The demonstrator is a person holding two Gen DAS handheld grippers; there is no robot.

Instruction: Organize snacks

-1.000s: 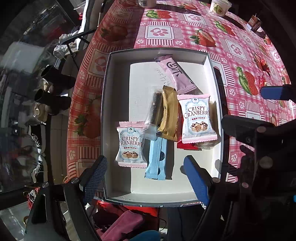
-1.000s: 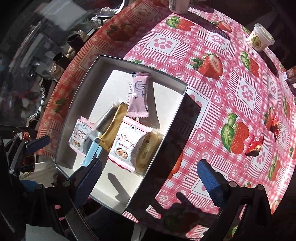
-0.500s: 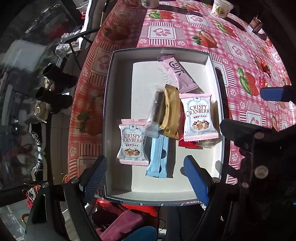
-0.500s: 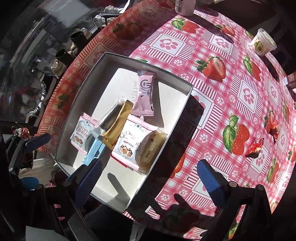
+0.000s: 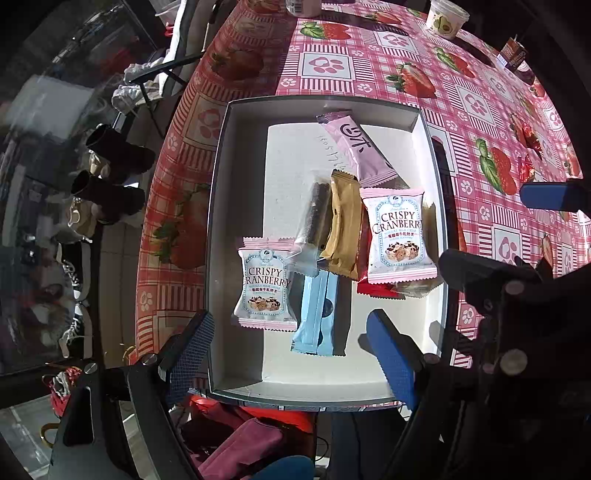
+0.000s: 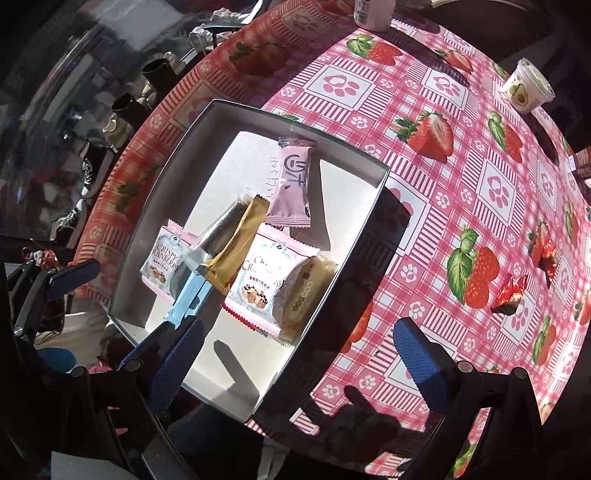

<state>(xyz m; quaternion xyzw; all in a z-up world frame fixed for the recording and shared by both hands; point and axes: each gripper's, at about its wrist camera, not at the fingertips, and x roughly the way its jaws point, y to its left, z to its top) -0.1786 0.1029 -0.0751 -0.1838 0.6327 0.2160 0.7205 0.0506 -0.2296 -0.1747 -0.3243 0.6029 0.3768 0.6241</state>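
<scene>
A shallow white box (image 5: 218, 221) sits on the strawberry tablecloth (image 5: 332, 66) and holds several snack packs. Among them are two Crispy Cranberry packs (image 5: 264, 284) (image 5: 399, 236), a pink pack (image 5: 354, 147), a gold pack (image 5: 343, 229), a clear pack with a dark bar (image 5: 314, 221) and a light blue pack (image 5: 319, 314). My left gripper (image 5: 291, 350) hangs open above the box's near end, holding nothing. My right gripper (image 6: 299, 362) is open too, astride the box's right wall (image 6: 354, 258). Two red-wrapped candies (image 6: 511, 291) (image 6: 543, 247) lie on the cloth to the right.
An avocado-print cup (image 6: 526, 86), a white bottle (image 6: 373, 13) and a brown carton (image 5: 515, 55) stand at the table's far side. The box lies close to the table's left and near edges. Shoes and boots (image 5: 110, 177) sit on the floor to the left.
</scene>
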